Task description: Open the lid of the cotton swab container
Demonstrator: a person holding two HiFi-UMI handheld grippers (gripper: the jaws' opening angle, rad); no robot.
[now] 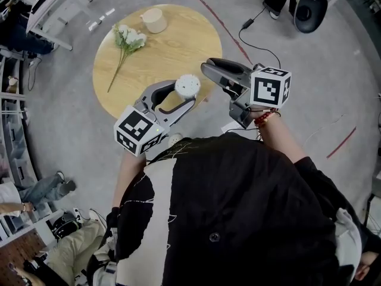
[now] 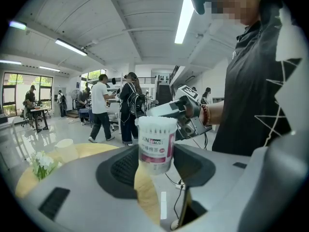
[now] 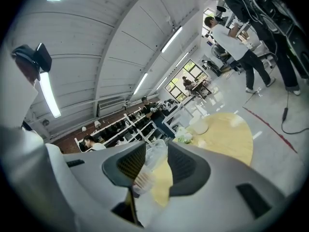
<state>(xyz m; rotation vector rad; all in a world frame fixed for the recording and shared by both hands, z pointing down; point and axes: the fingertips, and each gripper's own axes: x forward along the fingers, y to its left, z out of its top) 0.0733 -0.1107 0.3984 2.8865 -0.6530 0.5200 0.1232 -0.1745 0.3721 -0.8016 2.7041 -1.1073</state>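
The cotton swab container (image 1: 187,84) is a white tub with a pink label (image 2: 157,146), and its top shows bare swab tips with no lid on it. My left gripper (image 1: 186,96) (image 2: 154,164) is shut on its sides and holds it upright over the near edge of the table. Just to its right hangs my right gripper (image 1: 206,68) (image 3: 155,164), also seen behind the tub in the left gripper view (image 2: 175,111). A clear plastic lid (image 3: 153,159) sits tilted between its jaws, clear of the tub. The head view does not show the lid.
A round wooden table (image 1: 172,46) carries a bunch of white flowers (image 1: 130,39) and a cream cup (image 1: 155,21). A black cable (image 1: 253,37) and red floor lines (image 1: 217,16) lie to the right. Shelves and seated people (image 1: 41,189) are at the left.
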